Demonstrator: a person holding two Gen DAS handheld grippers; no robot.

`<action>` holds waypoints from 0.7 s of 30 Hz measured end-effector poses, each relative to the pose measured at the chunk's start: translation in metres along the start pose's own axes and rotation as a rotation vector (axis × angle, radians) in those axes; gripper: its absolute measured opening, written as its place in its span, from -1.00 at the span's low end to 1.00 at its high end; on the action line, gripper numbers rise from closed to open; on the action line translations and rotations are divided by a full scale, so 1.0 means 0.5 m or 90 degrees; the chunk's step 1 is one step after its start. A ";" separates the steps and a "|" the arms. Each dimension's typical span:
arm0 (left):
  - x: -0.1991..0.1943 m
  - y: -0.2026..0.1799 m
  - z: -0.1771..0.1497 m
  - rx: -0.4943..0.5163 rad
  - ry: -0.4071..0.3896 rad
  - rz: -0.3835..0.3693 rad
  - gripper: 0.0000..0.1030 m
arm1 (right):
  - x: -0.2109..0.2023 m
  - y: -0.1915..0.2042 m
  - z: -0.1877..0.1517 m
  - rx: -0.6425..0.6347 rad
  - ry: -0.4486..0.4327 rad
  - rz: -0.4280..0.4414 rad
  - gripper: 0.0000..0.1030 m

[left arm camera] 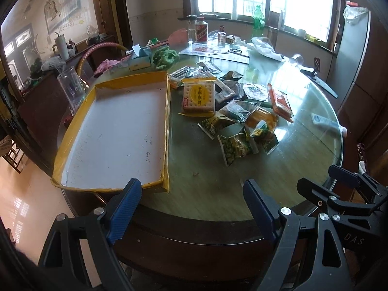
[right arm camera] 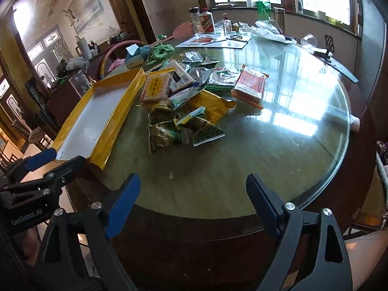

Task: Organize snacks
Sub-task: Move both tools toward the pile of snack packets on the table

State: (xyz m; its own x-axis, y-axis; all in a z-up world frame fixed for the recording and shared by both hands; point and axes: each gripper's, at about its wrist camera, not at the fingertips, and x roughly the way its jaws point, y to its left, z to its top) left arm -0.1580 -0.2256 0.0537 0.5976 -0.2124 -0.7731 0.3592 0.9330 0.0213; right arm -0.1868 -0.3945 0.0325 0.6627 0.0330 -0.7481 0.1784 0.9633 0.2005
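Both grippers hang at the near rim of the round glass-topped table (left arm camera: 218, 194), jaws spread wide and nothing between them: the left gripper (left arm camera: 191, 194) released, the right gripper (right arm camera: 192, 189) released too. Ahead of them, mid-table, lies the snack pile (left arm camera: 232, 111), a loose heap of sachets and packets. Its nearest members are the green pea packets (right arm camera: 165, 137), straight ahead of the right gripper and a little left of its centre line. On the pile's left edge sits the yellow cracker pack (left arm camera: 198, 95), just beside the wall of the empty yellow-edged tray (left arm camera: 167, 126). That tray runs lengthwise away from the grippers, left of the pile, directly ahead of the left gripper. On the pile's far right lies the orange wafer pack (right arm camera: 249, 88). Judging by this, the right hand is better placed for the first pick and the left for the tray side.
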 end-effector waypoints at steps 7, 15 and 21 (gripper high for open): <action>0.008 0.010 0.006 -0.006 -0.001 -0.011 0.67 | 0.020 -0.015 0.012 0.020 0.008 0.023 0.73; 0.025 0.016 0.020 -0.017 0.008 -0.063 0.67 | 0.025 -0.031 0.028 0.025 0.026 0.039 0.65; 0.037 0.001 0.025 0.000 0.012 -0.084 0.67 | 0.068 -0.038 0.047 0.015 0.035 0.065 0.33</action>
State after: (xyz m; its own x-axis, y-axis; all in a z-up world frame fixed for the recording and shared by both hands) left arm -0.1378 -0.2329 0.0473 0.5314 -0.3271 -0.7814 0.4329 0.8977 -0.0814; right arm -0.1506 -0.4182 0.0181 0.6377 0.1454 -0.7564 0.1296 0.9478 0.2915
